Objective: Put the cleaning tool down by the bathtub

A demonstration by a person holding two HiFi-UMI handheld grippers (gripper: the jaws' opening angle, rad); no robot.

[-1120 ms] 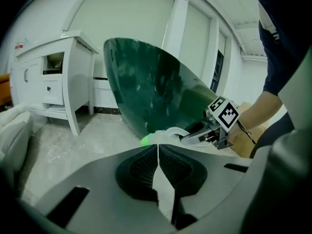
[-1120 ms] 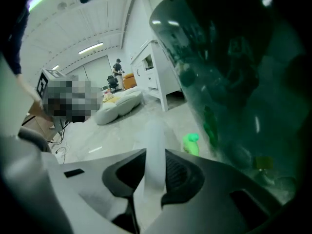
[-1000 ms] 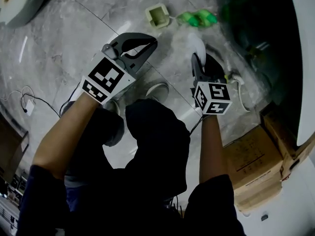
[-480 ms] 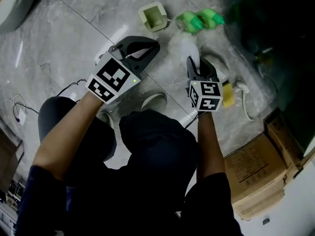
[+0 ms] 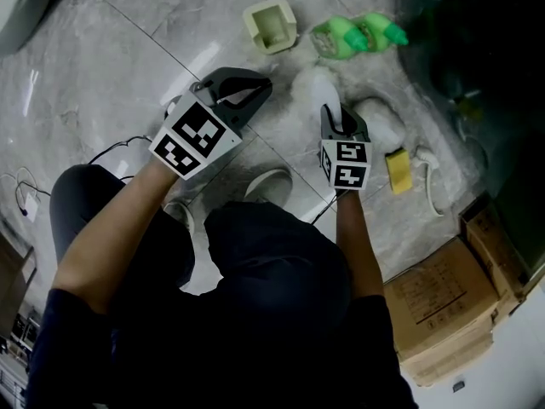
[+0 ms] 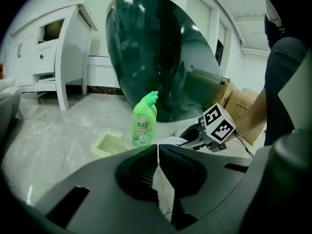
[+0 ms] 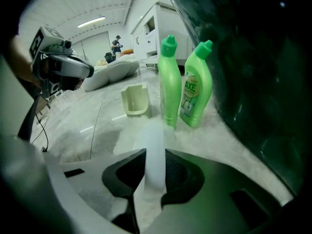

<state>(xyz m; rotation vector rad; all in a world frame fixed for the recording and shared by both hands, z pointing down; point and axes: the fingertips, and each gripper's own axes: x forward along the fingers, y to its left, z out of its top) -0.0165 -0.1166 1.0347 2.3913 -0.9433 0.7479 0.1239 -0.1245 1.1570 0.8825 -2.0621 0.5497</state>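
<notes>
The cleaning tool is a white, rounded handle [image 7: 153, 145] that runs forward between my right gripper's jaws. My right gripper [image 7: 155, 172] is shut on it, low over the marble floor. In the head view the tool [image 5: 317, 83] sticks out ahead of that gripper [image 5: 339, 119], pointing at two green bottles [image 5: 358, 34]. The dark green bathtub [image 5: 481, 66] fills the right side; its wall [image 7: 258, 72] is close on the right. My left gripper [image 5: 260, 88] hovers to the left, shut on nothing, its tips touching [image 6: 158, 147].
A pale open box [image 5: 271, 25] stands on the floor beside the bottles. A white lump [image 5: 381, 124], a yellow sponge [image 5: 398, 170] and a white cord [image 5: 430, 181] lie by the tub. Cardboard boxes [image 5: 443, 301] are at lower right. A white cabinet [image 6: 53, 48] stands further back.
My right gripper, with the white tool in it, has shifted a little left, uncovering the yellow sponge. The left gripper has barely moved and stays shut.
</notes>
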